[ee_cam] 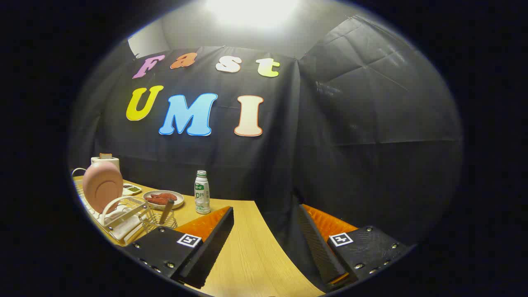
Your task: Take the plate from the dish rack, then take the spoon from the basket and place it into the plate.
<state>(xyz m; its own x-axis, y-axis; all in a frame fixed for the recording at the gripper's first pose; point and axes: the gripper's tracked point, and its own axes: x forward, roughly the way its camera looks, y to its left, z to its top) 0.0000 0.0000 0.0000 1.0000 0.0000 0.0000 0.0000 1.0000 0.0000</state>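
I start from the counter (247, 247) — pale wood grain, smooth, so anything glazed set on it could slide if I nudge it. Black cloth walls close the booth behind it, with a bright light overhead. On the counter's far left sits the dish rack (117, 214), white wire, and the pink plate (102, 185) stands upright on edge in it, face toward me. I judge it stiff, slick and breakable; the exposed upper rim looks the best hold, pinched across its thickness and lifted straight up so it clears the wires. Just beside the rack, nearer the tool, is the wire basket (159, 222) with the spoon (166, 211) standing in it, handle up — light, thin and rigid, best taken by that handle. Beyond the basket lie a dish of reddish food (163, 198) and a small white bottle (202, 192); a toaster (105, 160) stands behind the plate. My tool (266, 235) is released, fingers spread wide with nothing between them, well short of the rack.
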